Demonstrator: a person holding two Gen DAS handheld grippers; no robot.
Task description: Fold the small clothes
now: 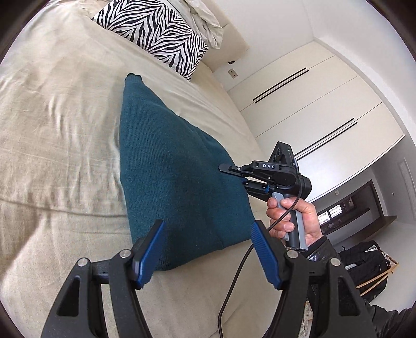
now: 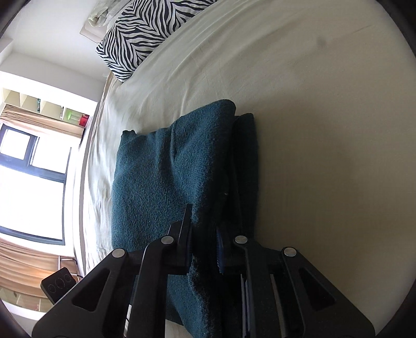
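Observation:
A dark teal knitted garment [image 1: 171,166] lies on the beige bed sheet [image 1: 59,135], folded into a long wedge. My left gripper [image 1: 208,249] is open, its blue pads on either side of the garment's near edge, holding nothing. My right gripper [image 1: 234,171] comes in from the right, held by a hand, and grips the garment's right edge. In the right wrist view the right gripper [image 2: 204,234] is shut on a raised fold of the teal garment [image 2: 161,182], lifting it off the sheet [image 2: 325,130].
A zebra-striped pillow [image 1: 156,33] and crumpled white bedding [image 1: 205,18] lie at the head of the bed. White wardrobe doors [image 1: 312,104] stand beyond the bed's right side. A window [image 2: 31,182] is on the other side. A black cable [image 1: 234,286] hangs near my left gripper.

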